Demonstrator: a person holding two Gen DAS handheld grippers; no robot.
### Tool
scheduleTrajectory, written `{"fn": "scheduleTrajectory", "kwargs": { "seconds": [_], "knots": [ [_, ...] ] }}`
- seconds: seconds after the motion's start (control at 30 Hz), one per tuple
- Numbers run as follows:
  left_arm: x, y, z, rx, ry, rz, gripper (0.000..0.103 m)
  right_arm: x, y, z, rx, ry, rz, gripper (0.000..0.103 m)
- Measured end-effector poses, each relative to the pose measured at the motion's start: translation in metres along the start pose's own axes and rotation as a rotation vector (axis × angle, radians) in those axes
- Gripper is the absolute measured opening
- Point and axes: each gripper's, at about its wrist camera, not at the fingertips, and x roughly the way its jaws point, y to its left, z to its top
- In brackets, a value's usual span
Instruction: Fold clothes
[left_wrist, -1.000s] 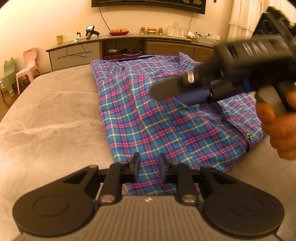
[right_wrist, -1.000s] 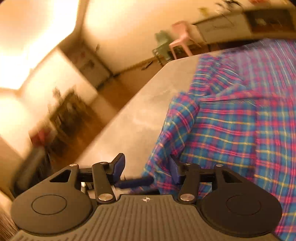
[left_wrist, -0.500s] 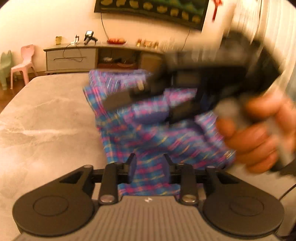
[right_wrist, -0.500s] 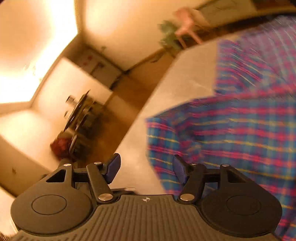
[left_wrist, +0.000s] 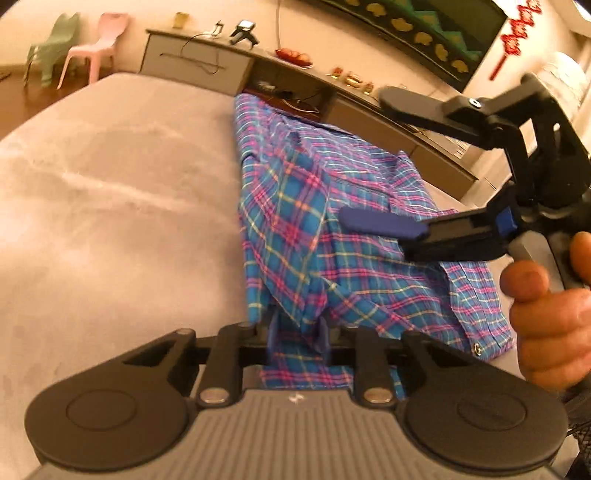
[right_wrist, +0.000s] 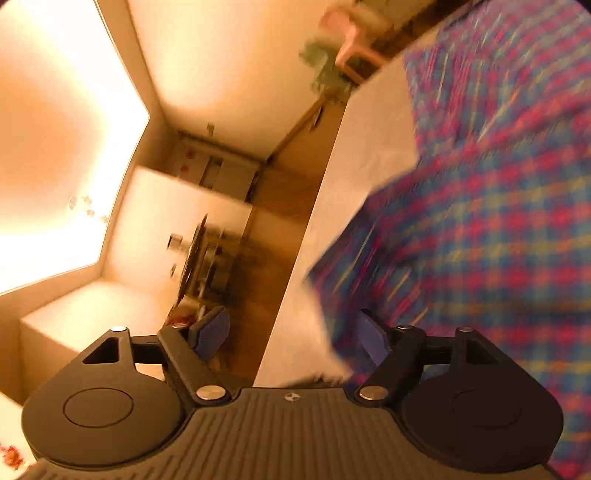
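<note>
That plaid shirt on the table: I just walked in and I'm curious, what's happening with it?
A person is folding the blue and pink plaid shirt on the grey table, with a handheld gripper in each hand. The left gripper has the shirt's near edge bunched between its narrowly set fingers and is closing. The right gripper, held in the person's hand, hangs over the shirt, opening, with nothing between its fingers. The shirt is only partly folded.

Both wrist views sit low and close, sharing the plaid shirt.

Woven plaid cloth shirt; matt marbled table.
</note>
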Motion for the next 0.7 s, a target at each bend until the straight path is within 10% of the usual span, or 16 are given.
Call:
{"fn": "scheduleTrajectory", "kwargs": {
  "seconds": [0.23, 0.43, 0.53, 0.7],
  "knots": [
    [0.002, 0.002, 0.000, -0.005, 0.006, 0.002, 0.022, 0.019, 0.018, -0.026, -0.374, 0.094, -0.276, 0.082],
    [-0.002, -0.005, -0.006, 0.074, 0.001, 0.027, 0.022, 0.067, 0.034, -0.034, -0.555, 0.162, -0.335, 0.053],
    [-0.002, -0.002, -0.005, 0.071, 0.004, 0.020, 0.022, 0.075, 0.041, -0.037, -0.602, 0.191, -0.401, 0.014],
    [-0.003, -0.002, -0.006, 0.071, 0.008, 0.017, 0.022, 0.035, 0.044, -0.034, -0.493, 0.105, -0.329, 0.013]
  ]
}}
